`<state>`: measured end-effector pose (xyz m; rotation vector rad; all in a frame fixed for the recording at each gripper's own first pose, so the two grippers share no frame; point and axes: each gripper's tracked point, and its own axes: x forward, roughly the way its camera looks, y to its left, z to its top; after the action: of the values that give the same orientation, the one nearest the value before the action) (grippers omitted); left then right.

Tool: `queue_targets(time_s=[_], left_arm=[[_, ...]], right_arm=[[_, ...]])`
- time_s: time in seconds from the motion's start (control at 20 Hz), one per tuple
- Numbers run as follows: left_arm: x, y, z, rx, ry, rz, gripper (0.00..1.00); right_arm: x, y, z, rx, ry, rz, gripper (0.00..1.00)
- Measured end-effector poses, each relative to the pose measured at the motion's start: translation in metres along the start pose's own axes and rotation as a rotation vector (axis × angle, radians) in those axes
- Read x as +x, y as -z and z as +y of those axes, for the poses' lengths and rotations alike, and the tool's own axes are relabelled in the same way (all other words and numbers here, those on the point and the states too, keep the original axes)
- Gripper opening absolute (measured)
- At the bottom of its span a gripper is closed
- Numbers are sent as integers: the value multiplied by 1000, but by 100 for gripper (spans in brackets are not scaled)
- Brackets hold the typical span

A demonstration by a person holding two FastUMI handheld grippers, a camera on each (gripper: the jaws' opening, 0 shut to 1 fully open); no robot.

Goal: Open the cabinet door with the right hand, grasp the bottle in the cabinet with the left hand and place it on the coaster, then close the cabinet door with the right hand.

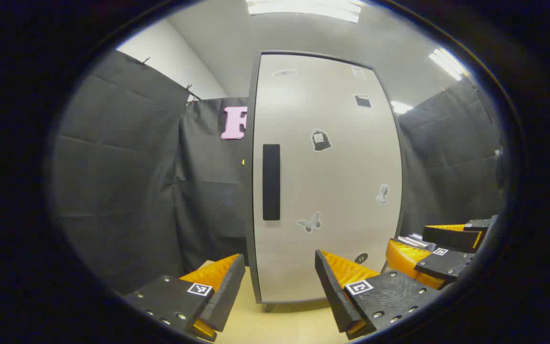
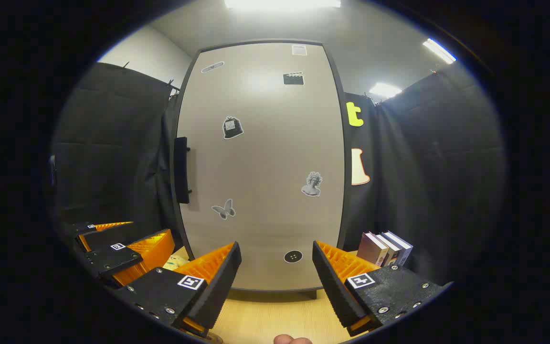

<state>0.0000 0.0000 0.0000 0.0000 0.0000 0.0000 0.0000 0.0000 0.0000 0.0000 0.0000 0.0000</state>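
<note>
Facing the cabinet door (image 1: 325,181) with both tools, we are seeing it shut, flush in its dark frame, standing on the pale wooden table (image 1: 284,325). We are taking the door as our landmark. Its dark vertical handle (image 1: 271,181) is sitting on the door's left edge, about halfway up; in the right gripper view the handle (image 2: 181,169) is showing side-on, sticking out from that same edge. Small stickers are dotting the door face (a butterfly (image 2: 224,209) low and left of centre, a bust further right).

We are holding the left gripper (image 1: 280,286) in front of the door's lower part, fingers spread wide with nothing between them. The right gripper (image 2: 276,279) is hovering likewise before the door's bottom edge, fingers wide and holding nothing. Neither is touching the door.

A few books (image 2: 384,248) are standing upright just right of the door's lower corner. We cannot tell where the bottle is, the door being shut, and the coaster is not something we can make out.
</note>
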Motion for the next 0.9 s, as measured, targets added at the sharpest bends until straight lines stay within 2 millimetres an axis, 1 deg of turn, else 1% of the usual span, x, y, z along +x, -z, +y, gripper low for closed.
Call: queue_targets(time_s=[0.05,0.15,0.25,0.3,0.35,0.5,0.55,0.6,0.9], left_arm=[[1,-2,-1,2,-1,-4,85],[2,-8,-2,2,0,-13,85],[2,-8,-3,10,1,-13,85],[2,-8,-3,13,0,-14,91],[2,-9,-4,11,2,-16,85],[-1,-10,-6,10,4,-17,85],[-2,-11,-7,10,8,-18,91],[-3,-12,-8,13,9,-17,85],[-3,-19,-11,22,12,-25,85]], right_arm=[[0,-1,-3,3,3,-1,93],[-1,-5,-8,-4,9,-8,93],[-2,-9,-10,-12,12,-16,93],[-2,-10,-10,-13,11,-18,93],[-2,-10,-11,-14,12,-20,93],[-4,-11,-14,-15,14,-21,93],[-5,-13,-17,-13,16,-24,93],[-5,-13,-18,-10,19,-24,93],[-3,-17,-22,-6,18,-19,93]])
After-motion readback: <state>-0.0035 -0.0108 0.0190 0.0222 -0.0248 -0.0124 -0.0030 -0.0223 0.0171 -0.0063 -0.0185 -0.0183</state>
